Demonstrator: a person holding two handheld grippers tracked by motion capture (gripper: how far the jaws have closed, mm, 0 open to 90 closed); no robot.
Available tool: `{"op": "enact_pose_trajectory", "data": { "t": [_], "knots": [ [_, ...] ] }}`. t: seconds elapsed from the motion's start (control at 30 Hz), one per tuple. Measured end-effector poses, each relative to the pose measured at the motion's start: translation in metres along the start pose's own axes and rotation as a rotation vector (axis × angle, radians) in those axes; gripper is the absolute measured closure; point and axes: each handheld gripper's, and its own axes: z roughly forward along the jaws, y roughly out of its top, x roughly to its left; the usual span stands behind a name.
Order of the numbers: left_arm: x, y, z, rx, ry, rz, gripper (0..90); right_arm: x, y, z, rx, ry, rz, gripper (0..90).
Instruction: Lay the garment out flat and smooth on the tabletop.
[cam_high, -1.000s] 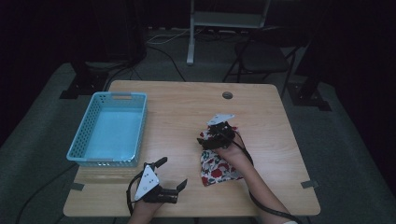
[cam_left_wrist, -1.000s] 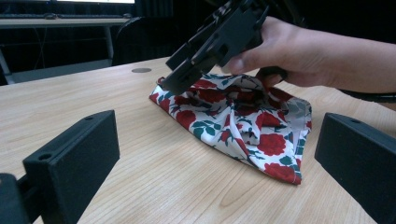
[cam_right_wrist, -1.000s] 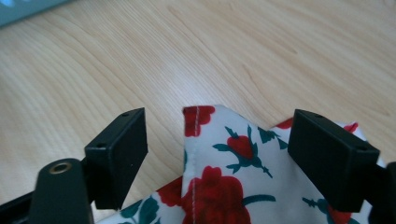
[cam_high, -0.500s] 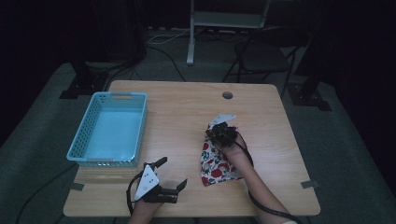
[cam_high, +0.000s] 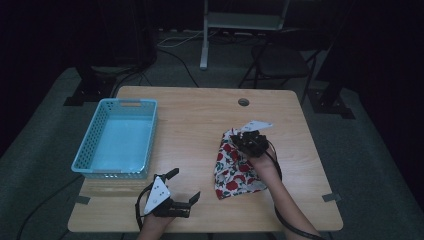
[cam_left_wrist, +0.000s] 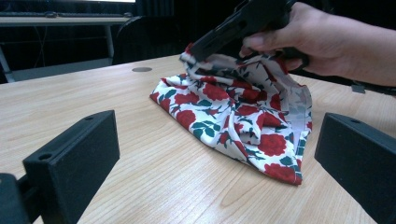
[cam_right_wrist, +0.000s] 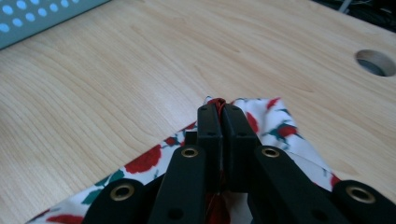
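Note:
A white cloth with red roses (cam_high: 232, 172) lies bunched on the right half of the wooden table (cam_high: 190, 125). My right gripper (cam_high: 248, 139) is shut on the cloth's far edge and holds that edge a little above the table. The right gripper view has the jaws (cam_right_wrist: 220, 109) pinched together on a fold of the cloth (cam_right_wrist: 275, 123). My left gripper (cam_high: 184, 185) rests open near the table's front edge, to the left of the cloth, with nothing between its jaws. From the left gripper (cam_left_wrist: 215, 163), the cloth (cam_left_wrist: 243, 121) drapes down from the right gripper (cam_left_wrist: 224, 32).
A light blue plastic basket (cam_high: 112, 172) stands on the left part of the table, with nothing visible inside. A round cable hole (cam_high: 243, 102) sits near the far edge. Bare wood lies between basket and cloth. A chair and stands are on the dark floor beyond.
My right gripper has shifted slightly right and away, carrying the cloth's edge with it. The left gripper has stayed put.

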Motion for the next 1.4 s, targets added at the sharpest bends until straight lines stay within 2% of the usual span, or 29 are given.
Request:
{"op": "enact_pose_trajectory", "data": {
  "t": [0.2, 0.23, 0.37, 0.6, 0.73, 1.2, 1.4],
  "knots": [
    [0.000, 0.000, 0.000, -0.001, 0.001, 0.002, 0.5, -0.013, -0.006, -0.021, -0.035, -0.036, 0.026, 86.4],
    [0.000, 0.000, 0.000, 0.000, 0.003, 0.003, 0.5, -0.020, -0.010, -0.032, -0.047, -0.056, 0.046, 86.4],
    [0.000, 0.000, 0.000, 0.001, 0.002, 0.003, 0.5, -0.033, -0.020, -0.044, -0.057, -0.086, 0.077, 86.4],
    [0.000, 0.000, 0.000, 0.000, 0.004, 0.003, 0.5, -0.060, -0.045, -0.067, -0.068, -0.130, 0.164, 86.0],
    [0.000, 0.000, 0.000, 0.005, 0.004, 0.006, 0.5, -0.070, -0.063, -0.078, -0.066, -0.149, 0.211, 86.0],
    [0.001, 0.001, 0.002, 0.021, 0.009, -0.007, 0.5, -0.087, -0.129, -0.087, 0.006, -0.192, 0.320, 85.1],
    [0.005, 0.004, 0.010, 0.084, -0.044, -0.043, 0.6, -0.085, -0.153, -0.100, 0.004, -0.186, 0.352, 84.9]
  ]
}}
